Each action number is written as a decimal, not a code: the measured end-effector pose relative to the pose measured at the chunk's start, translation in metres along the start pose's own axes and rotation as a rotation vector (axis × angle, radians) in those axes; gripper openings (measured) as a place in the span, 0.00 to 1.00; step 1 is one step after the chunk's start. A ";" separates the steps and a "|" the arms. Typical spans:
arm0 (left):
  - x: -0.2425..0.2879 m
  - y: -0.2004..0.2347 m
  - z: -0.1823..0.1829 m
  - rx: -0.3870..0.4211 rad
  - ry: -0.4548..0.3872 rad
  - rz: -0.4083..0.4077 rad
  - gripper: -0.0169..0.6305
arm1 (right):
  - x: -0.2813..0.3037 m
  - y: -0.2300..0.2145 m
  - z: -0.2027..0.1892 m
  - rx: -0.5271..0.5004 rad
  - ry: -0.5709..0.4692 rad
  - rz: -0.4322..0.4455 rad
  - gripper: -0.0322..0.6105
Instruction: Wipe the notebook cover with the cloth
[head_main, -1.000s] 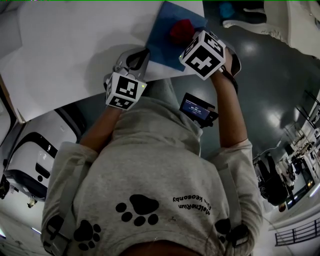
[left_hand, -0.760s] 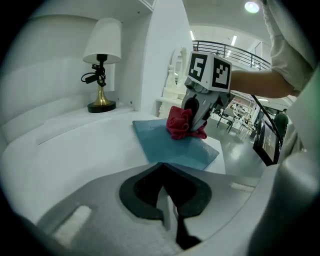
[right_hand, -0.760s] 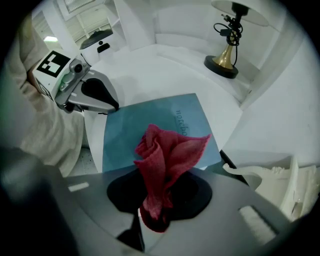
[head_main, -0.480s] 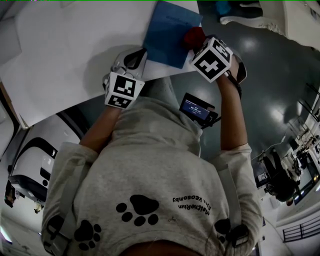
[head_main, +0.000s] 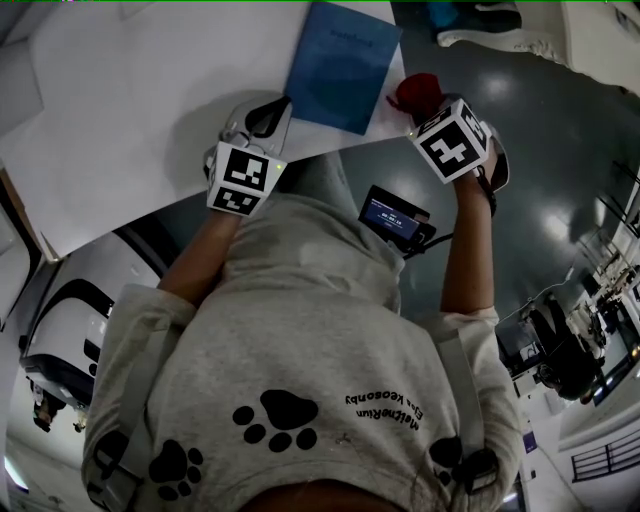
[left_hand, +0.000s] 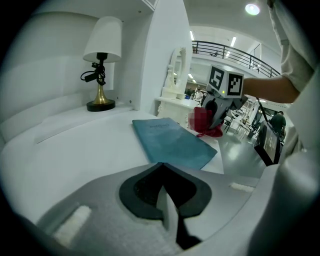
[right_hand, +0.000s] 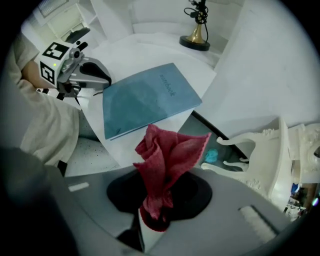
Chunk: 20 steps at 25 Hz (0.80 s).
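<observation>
Right gripper (right_hand: 155, 220) is pinching the cloth (right_hand: 167, 160), left gripper (left_hand: 167, 210) is sitting closed, empty — the unpinned notebook (right_hand: 147, 100) risks sliding under wiping.

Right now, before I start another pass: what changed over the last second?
The right tongs, shut on the red cloth, swept rightward off the notebook to about the table edge. The left tongs stayed shut and empty by the table's near edge; the notebook lies flat as before.
</observation>
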<state>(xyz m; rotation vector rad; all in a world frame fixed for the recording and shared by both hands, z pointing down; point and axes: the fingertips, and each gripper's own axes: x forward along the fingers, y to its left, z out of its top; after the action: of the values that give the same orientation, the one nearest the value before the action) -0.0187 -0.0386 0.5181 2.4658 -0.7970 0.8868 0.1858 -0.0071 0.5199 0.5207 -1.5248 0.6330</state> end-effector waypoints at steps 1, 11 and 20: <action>-0.004 0.001 -0.001 -0.001 0.004 0.002 0.03 | -0.008 0.003 0.005 0.004 -0.020 -0.005 0.19; -0.019 0.002 -0.006 -0.013 0.023 0.021 0.03 | -0.049 0.038 0.088 -0.123 -0.202 0.004 0.19; -0.015 0.001 -0.008 -0.010 0.037 0.021 0.03 | -0.028 0.078 0.148 -0.268 -0.229 0.089 0.19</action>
<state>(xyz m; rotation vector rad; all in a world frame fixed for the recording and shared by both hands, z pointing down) -0.0323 -0.0292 0.5139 2.4292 -0.8142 0.9308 0.0251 -0.0499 0.4852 0.3298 -1.8255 0.4371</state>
